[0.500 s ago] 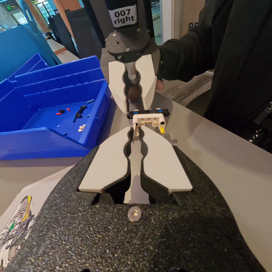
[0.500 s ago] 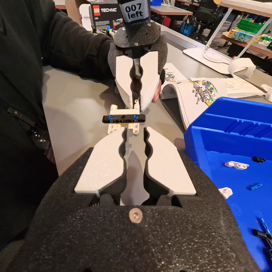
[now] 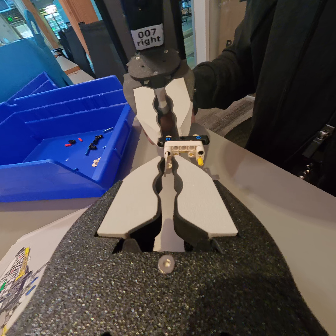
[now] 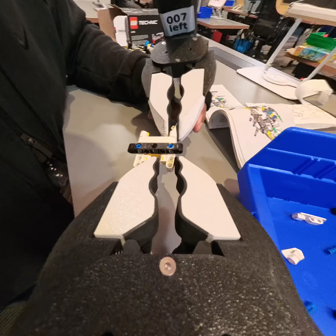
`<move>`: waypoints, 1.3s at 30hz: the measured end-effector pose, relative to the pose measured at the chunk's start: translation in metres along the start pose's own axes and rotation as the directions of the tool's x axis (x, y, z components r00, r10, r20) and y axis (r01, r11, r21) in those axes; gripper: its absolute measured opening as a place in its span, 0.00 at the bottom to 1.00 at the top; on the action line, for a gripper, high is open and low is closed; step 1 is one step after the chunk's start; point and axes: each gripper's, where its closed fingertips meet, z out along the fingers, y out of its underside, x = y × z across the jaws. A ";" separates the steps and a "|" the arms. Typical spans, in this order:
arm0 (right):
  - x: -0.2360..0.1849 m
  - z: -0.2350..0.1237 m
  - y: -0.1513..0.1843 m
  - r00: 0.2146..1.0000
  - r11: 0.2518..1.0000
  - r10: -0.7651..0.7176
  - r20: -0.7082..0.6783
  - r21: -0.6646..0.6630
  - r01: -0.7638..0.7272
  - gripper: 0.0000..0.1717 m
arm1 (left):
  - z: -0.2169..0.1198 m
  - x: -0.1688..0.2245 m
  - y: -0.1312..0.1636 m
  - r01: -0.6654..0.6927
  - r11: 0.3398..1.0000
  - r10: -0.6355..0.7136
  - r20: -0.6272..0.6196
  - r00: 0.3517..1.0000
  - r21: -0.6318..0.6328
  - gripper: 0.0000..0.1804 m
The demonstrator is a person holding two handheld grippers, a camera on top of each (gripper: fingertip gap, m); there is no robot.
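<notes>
A small brick assembly (image 3: 183, 148) hangs above the grey table (image 3: 272, 209) between my two grippers. It is a white frame with a black beam (image 3: 182, 139) bearing blue pins and a yellow pin (image 3: 200, 161). My left gripper (image 3: 168, 161) is shut on a white leg at the frame's near left corner. It also shows in the right wrist view (image 4: 172, 133), clamped on that leg. My right gripper (image 4: 166, 161) faces it from the other side, below the black beam (image 4: 155, 148). Its pads close on a white connector (image 4: 168, 161) of the same assembly.
A blue bin (image 3: 54, 178) with several small loose parts stands beside the grippers and also shows in the right wrist view (image 4: 291, 163). An open instruction booklet (image 4: 254, 123) lies behind it. A set box (image 4: 143, 29) and a lamp base (image 4: 272, 76) stand farther back. A person's dark sleeve (image 4: 100, 63) is at the left. Left and right tips are no more than a few centimetres apart.
My right gripper's jaws have narrowed onto the white connector, which before stood between wider fingers. My left gripper keeps its hold; the assembly has hardly moved.
</notes>
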 end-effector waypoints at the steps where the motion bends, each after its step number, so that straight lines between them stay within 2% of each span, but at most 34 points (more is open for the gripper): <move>1: 0.002 0.000 0.000 1.000 1.000 -0.006 -0.022 0.005 0.006 0.09 | 0.000 -0.002 0.001 0.001 1.000 -0.001 0.017 1.000 -0.005 0.05; 4: 0.006 -0.002 -0.002 0.998 0.999 -0.018 -0.060 0.028 0.020 0.09 | -0.002 -0.005 -0.001 0.032 0.999 -0.033 0.026 0.999 0.023 0.05; 12: 0.007 -0.005 0.007 0.997 1.000 0.008 -0.083 -0.024 -0.010 0.09 | -0.004 -0.006 0.007 0.030 0.999 -0.029 0.030 0.999 -0.013 0.05; 13: 0.013 -0.011 0.010 0.994 0.999 0.016 -0.112 -0.033 -0.020 0.09 | -0.011 -0.012 0.008 0.041 0.999 -0.040 0.058 0.998 -0.009 0.05; 15: 0.026 -0.031 0.015 0.984 0.997 0.072 -0.160 -0.005 -0.073 0.09 | -0.037 -0.028 0.001 0.104 0.991 -0.113 0.107 0.988 0.084 0.05; 17: 0.032 -0.040 0.016 0.979 0.995 0.100 -0.178 0.015 -0.099 0.09 | -0.046 -0.035 0.002 0.111 0.989 -0.123 0.140 0.982 0.094 0.05; 21: 0.031 -0.036 0.017 0.981 0.997 0.077 -0.178 -0.005 -0.079 0.09 | -0.030 -0.040 -0.001 0.086 0.995 -0.093 0.178 0.980 0.047 0.05; 28: 0.034 -0.039 0.012 0.976 0.994 0.109 -0.188 0.036 -0.103 0.09 | 0.008 -0.099 -0.045 -0.005 0.997 0.035 0.370 0.928 -0.081 0.06; 30: 0.033 -0.039 0.013 0.975 0.995 0.103 -0.197 0.030 -0.099 0.09 | 0.022 -0.120 -0.041 0.006 0.987 0.061 0.416 0.907 -0.158 0.10; 33: 0.033 -0.038 0.014 0.973 0.995 0.100 -0.206 0.025 -0.097 0.09 | 0.033 -0.139 -0.017 0.078 0.963 0.048 0.453 0.890 -0.256 0.18; 37: 0.032 -0.041 0.011 0.975 0.994 0.108 -0.196 0.047 -0.101 0.09 | 0.024 -0.125 -0.020 0.084 0.983 -0.006 0.432 0.902 -0.163 0.20; 39: 0.030 -0.042 0.010 0.978 0.993 0.112 -0.178 0.057 -0.104 0.09 | 0.018 -0.098 -0.026 0.039 0.993 0.000 0.329 0.944 -0.113 0.16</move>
